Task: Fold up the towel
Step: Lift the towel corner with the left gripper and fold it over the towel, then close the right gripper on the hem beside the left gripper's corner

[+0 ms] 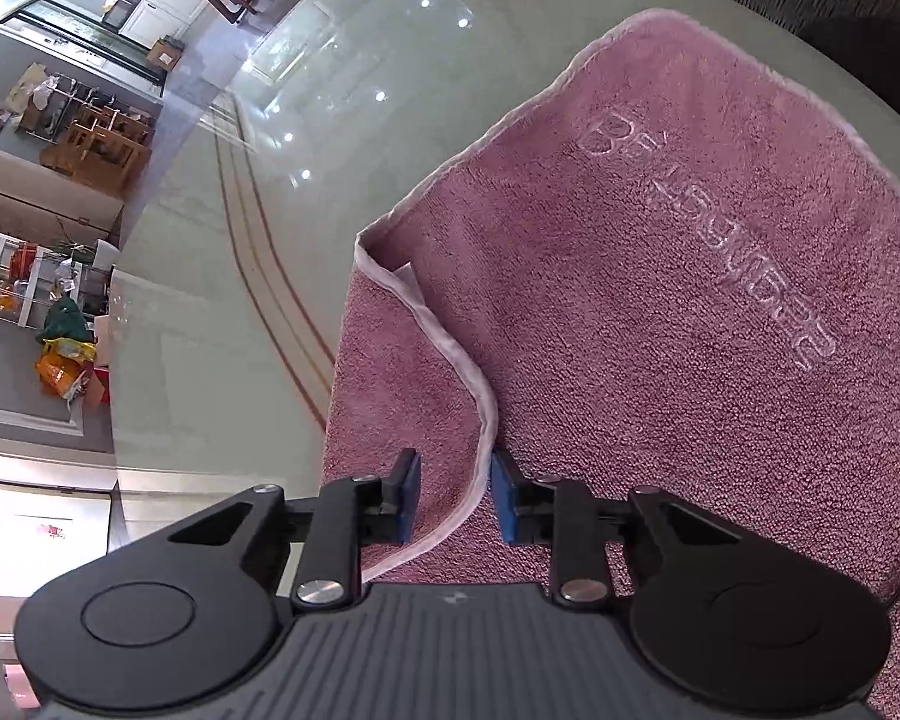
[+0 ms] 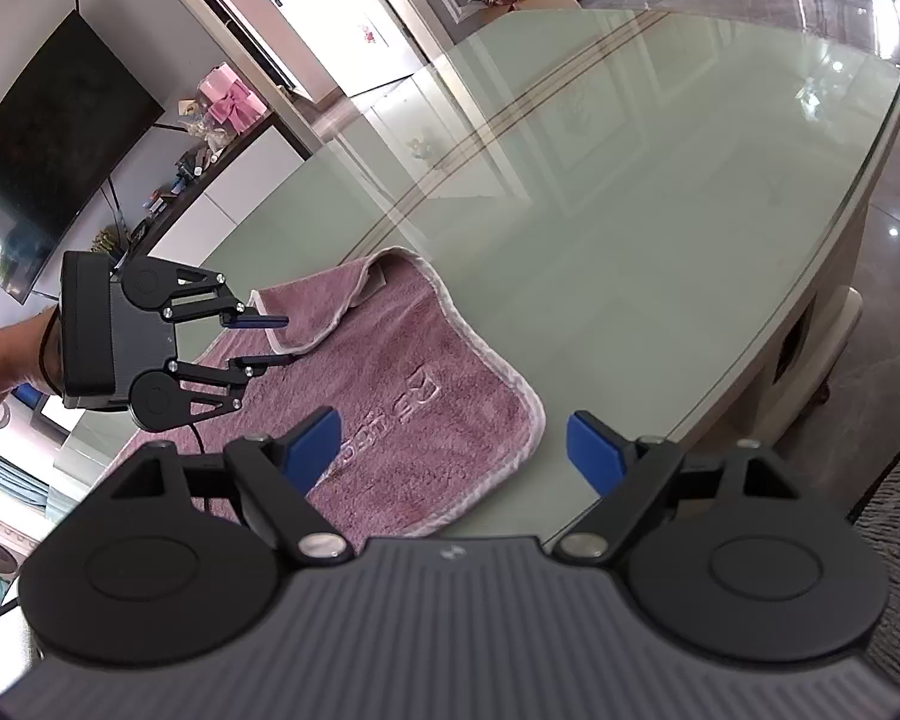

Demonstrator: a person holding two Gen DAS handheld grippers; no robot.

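Left gripper [image 1: 455, 498] sits part-open, pads straddling the towel's [image 1: 660, 300] folded white hem on the glass table [image 2: 660, 210]; right gripper [image 2: 450, 450] gapes wide, empty, at six o'clock.

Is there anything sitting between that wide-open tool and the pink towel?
Nothing visible. The right tool hangs open just above the pink towel, with only bare glass table around; the left tool works the far folded corner.
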